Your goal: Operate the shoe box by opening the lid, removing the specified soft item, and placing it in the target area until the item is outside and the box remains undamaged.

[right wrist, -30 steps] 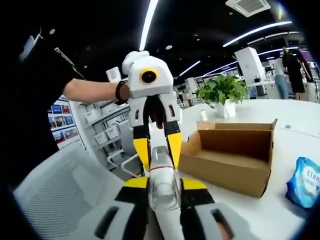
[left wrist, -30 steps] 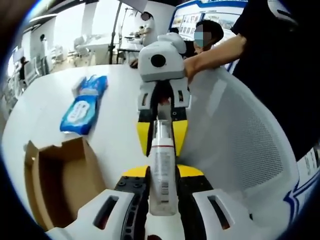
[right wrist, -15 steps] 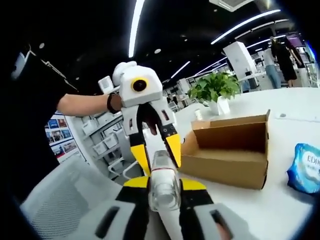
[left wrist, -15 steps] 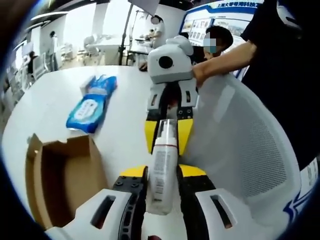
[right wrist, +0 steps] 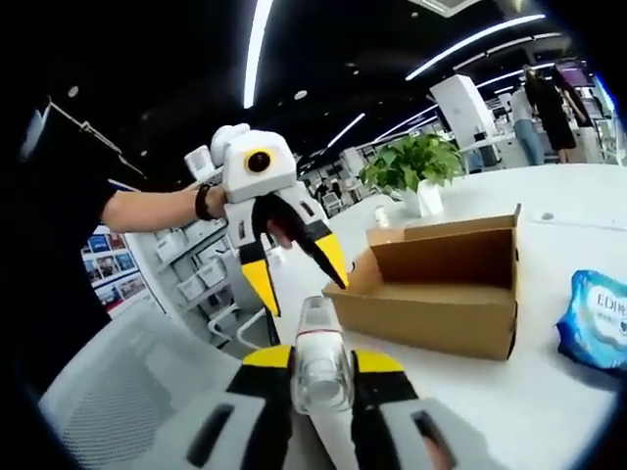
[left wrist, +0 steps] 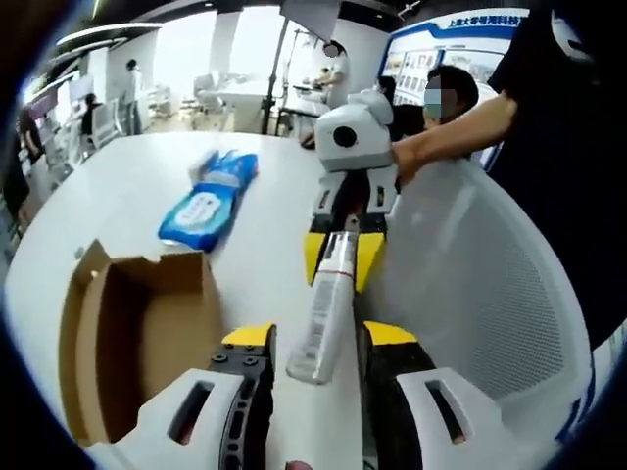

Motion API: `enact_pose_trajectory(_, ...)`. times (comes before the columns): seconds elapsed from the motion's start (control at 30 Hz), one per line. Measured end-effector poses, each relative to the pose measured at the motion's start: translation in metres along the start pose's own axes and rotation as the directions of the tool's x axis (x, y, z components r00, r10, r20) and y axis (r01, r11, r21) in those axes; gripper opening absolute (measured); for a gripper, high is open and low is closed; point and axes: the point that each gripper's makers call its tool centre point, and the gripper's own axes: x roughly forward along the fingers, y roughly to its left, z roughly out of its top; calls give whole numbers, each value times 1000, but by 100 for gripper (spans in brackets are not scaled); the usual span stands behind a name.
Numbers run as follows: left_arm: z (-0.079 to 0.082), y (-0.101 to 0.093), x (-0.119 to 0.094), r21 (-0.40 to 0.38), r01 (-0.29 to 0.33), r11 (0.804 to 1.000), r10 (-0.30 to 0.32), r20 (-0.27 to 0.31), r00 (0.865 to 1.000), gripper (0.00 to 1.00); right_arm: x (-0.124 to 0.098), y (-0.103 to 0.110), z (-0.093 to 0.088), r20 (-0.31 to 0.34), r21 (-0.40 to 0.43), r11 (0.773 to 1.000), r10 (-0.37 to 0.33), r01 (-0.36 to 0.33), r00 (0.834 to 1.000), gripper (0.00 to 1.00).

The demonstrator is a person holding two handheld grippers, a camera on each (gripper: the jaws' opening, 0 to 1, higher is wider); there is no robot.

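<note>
with the left gripper spread wide off the bottle and the right gripper clamping its cap end, carry it level, probably to the table, clear of the open shoe box.

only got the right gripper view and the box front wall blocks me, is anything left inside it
observer: no, in the left gripper view the open box looks empty down to its floor
operator: is the wipes pack touching it
observer: no, the blue wipes pack lies whole on the white table, beyond the box with a gap
operator: how is the tube sitting, it's foreshortened for me
observer: the right gripper pinches the far end of the tube; the rest runs down between the open fingers of the left gripper, apart from both
</note>
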Motion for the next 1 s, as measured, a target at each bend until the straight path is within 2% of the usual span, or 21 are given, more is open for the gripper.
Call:
enact_pose_trajectory(0.17, 0, 7, -8, -30, -67, 997, 68, 36, 997, 38, -3, 0, 0, -2, 6, 1000, 5, -5, 1000, 17)
enact_pose_trajectory(0.27, 5, 18, -15, -78, -132, 988, 139, 94, 986, 41, -3, -1, -1, -4, 11, 1000, 2, -2, 1000, 17)
enact_pose_trajectory(0.4, 4, 22, -18, -99, -172, 980, 182, 110, 977, 46, -5, -1, 0, -7, 11, 1000, 0, 0, 1000, 17)
enact_pose_trajectory(0.47, 3, 27, -19, -111, -205, 972, 217, 113, 970, 47, -8, -2, 1, -6, 11, 1000, -1, 1, 1000, 17)
enact_pose_trajectory(0.57, 5, 34, -22, -155, -243, 958, 266, 149, 952, 46, -15, -5, 2, -9, 10, 1000, -9, 9, 1000, 17)
enact_pose_trajectory(0.77, 7, 37, -20, -180, -271, 946, 301, 167, 939, 46, -35, -14, 5, -23, -8, 999, -32, 32, 999, 17)
enact_pose_trajectory(1.0, 14, 44, -19, -227, -312, 922, 358, 199, 912, 44, -61, -28, 10, -30, -24, 997, -70, 69, 997, 17)
